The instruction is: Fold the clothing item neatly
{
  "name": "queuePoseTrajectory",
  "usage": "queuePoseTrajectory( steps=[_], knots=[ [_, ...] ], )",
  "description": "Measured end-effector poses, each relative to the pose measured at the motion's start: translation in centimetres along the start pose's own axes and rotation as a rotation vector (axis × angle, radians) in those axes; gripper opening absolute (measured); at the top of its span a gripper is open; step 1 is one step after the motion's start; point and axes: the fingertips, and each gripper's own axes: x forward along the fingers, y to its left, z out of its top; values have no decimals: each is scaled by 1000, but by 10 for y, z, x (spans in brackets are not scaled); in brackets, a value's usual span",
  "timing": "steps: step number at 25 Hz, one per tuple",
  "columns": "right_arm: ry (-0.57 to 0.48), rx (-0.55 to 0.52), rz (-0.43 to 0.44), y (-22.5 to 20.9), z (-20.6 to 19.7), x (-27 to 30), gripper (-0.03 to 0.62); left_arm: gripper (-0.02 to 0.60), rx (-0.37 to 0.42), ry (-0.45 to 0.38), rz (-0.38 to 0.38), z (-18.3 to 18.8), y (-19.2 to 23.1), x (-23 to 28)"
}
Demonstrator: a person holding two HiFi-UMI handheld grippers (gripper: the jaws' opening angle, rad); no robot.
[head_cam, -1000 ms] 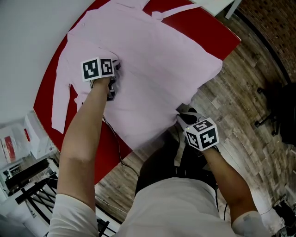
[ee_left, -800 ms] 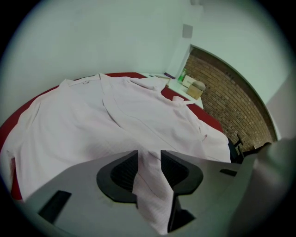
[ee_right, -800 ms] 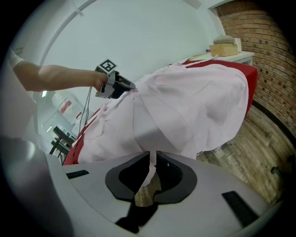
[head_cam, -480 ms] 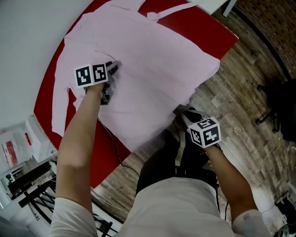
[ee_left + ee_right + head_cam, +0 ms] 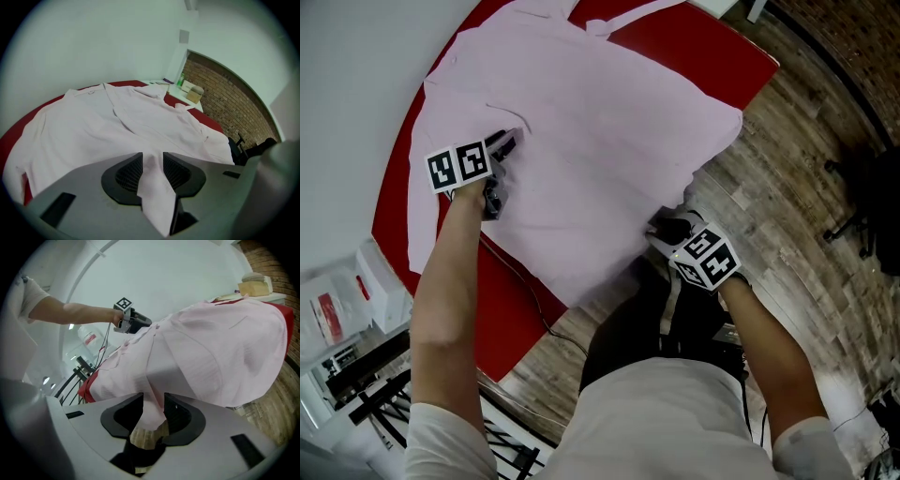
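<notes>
A pale pink shirt [image 5: 600, 122] lies spread on the red table [image 5: 712, 47], its near edge hanging over the side. My left gripper [image 5: 508, 142] rests on the shirt's left part. Its jaws have just been opening, and a fold of the shirt [image 5: 154, 187] lies loose between the parted pads of the left gripper [image 5: 152, 164]. My right gripper [image 5: 664, 225] is at the hanging near edge by the table's rim. The right gripper [image 5: 153, 408] has also just been opening its jaws, and a tip of the shirt's edge [image 5: 152, 411] hangs in the gap.
Wooden floor [image 5: 787, 187] lies to the right, with a black chair [image 5: 872, 206] on it. A rack and white bags [image 5: 337, 300] stand at the lower left. A small white table with boxes [image 5: 192, 91] is beyond the shirt, against a brick wall [image 5: 220, 98].
My left gripper has drawn back toward the lower left across the shirt. The right gripper has shifted slightly toward the table's edge. The shirt lies much as before.
</notes>
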Motion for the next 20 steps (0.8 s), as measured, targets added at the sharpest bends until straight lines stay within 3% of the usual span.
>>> queuePoseTrajectory(
  steps=[3,7,12,20],
  knots=[
    [39,-42,27,1,-3,6,122,133,23,29,56,-7,26,-9],
    [82,-80,52,4,-9,12,29,83,89,88,137,-18,49,-9],
    [123,-111,66,2,-16,2,19,71,130,144,152,-28,54,2],
    [146,-146,45,4,-25,-19,18,72,75,161,120,-33,58,7]
  ],
)
